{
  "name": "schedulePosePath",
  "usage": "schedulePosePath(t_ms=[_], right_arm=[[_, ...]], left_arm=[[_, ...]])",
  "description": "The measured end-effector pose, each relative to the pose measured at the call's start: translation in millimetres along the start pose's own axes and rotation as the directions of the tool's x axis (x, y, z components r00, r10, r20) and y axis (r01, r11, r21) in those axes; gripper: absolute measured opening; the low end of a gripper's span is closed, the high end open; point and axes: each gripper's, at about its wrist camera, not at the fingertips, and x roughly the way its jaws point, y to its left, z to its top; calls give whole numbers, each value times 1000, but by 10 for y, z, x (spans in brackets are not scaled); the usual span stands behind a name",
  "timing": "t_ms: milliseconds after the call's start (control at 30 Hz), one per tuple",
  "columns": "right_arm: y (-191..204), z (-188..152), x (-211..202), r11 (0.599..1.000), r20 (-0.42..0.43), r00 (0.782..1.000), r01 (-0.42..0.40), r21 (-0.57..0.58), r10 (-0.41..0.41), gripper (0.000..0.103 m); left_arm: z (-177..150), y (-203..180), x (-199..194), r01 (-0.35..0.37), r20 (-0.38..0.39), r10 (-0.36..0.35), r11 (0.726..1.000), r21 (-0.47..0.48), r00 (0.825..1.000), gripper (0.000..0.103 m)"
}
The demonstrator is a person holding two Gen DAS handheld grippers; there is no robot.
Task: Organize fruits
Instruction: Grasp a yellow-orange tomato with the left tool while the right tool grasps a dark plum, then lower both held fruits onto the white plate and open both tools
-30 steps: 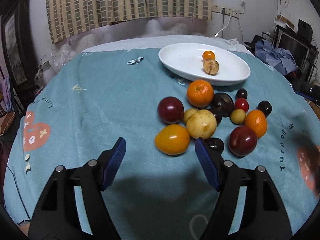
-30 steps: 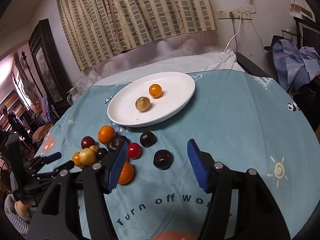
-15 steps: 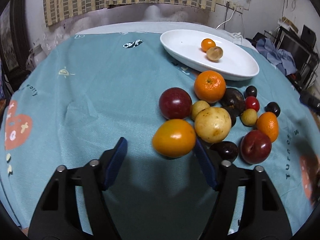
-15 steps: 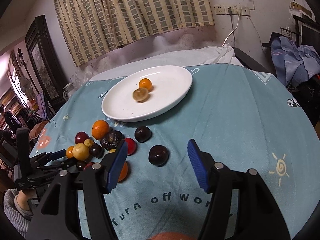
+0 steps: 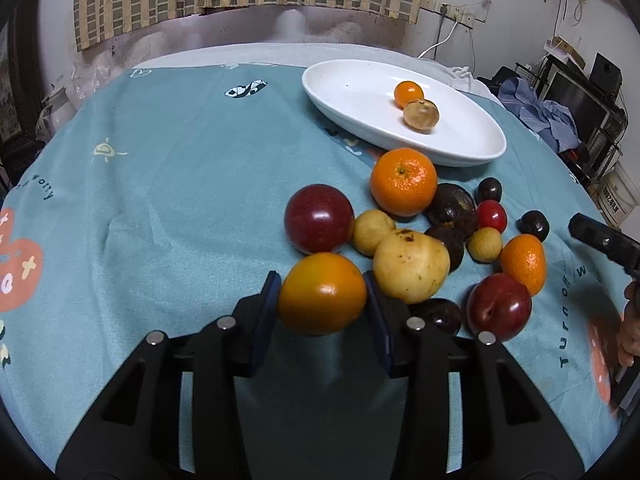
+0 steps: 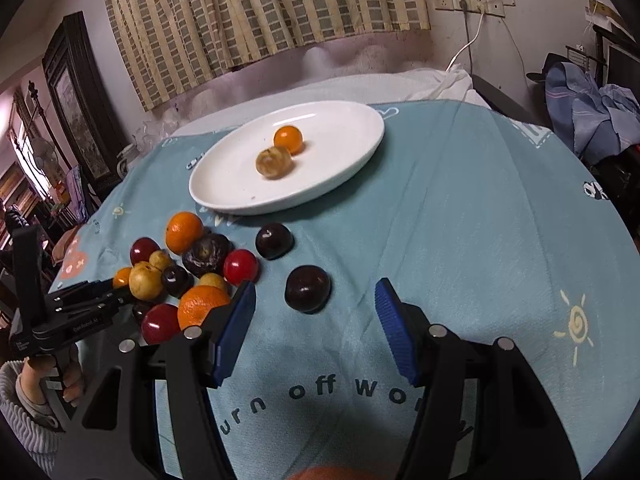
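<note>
Left wrist view: the left gripper [image 5: 322, 305] pinches the orange-yellow fruit [image 5: 322, 293] between its blue pads, one pad on each flank; the fruit sits at the near edge of the fruit cluster on the teal tablecloth [image 5: 168, 184], with the yellow fruit [image 5: 411, 266] just beside the right pad and the red plum [image 5: 319, 218] close behind.

Judged step: secure the grasp and carry the fruit to the white plate [image 5: 360, 96], which already holds a small orange [image 5: 408, 94] and a brownish fruit [image 5: 420, 115].

- Lift straight up first; a sideways pull may nudge the yellow fruit and set the cluster rolling.
- Hold moderate pressure; the skin looks smooth and soft, so hard squeezing may bruise it and a loose hold may let it slip.
- Release low over a bare part of the plate, away from the two fruits there.

Right wrist view: the right gripper [image 6: 316, 320] is spread wide and holds nothing; a dark plum [image 6: 307, 288] lies just ahead between its fingers; keep it apart from the lift path.
</note>
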Motion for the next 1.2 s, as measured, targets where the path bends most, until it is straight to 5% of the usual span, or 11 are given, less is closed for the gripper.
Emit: schedulePosePath(t_ms=[67,300,733,1200], right_arm=[[10,-8,32,1000,-13,1000,13,-13,-13,48],[158,-40,209,994,-26,997,68,-89,-70,47],[165,78,465,997,-89,996,25,-73,-32,37],[109,72,272,998,-18,999,29,-52,-30,29]], left_arm=[[-9,26,-33,-7,8,7,1000,-8,1000,42],[-4,42,-76,-13,21,13,1000,-21,1000,42],[-22,43,-10,-21,-1,21,1000,-18,1000,42],[-15,124,-184,-1,73,4,999,-41,997,42]])
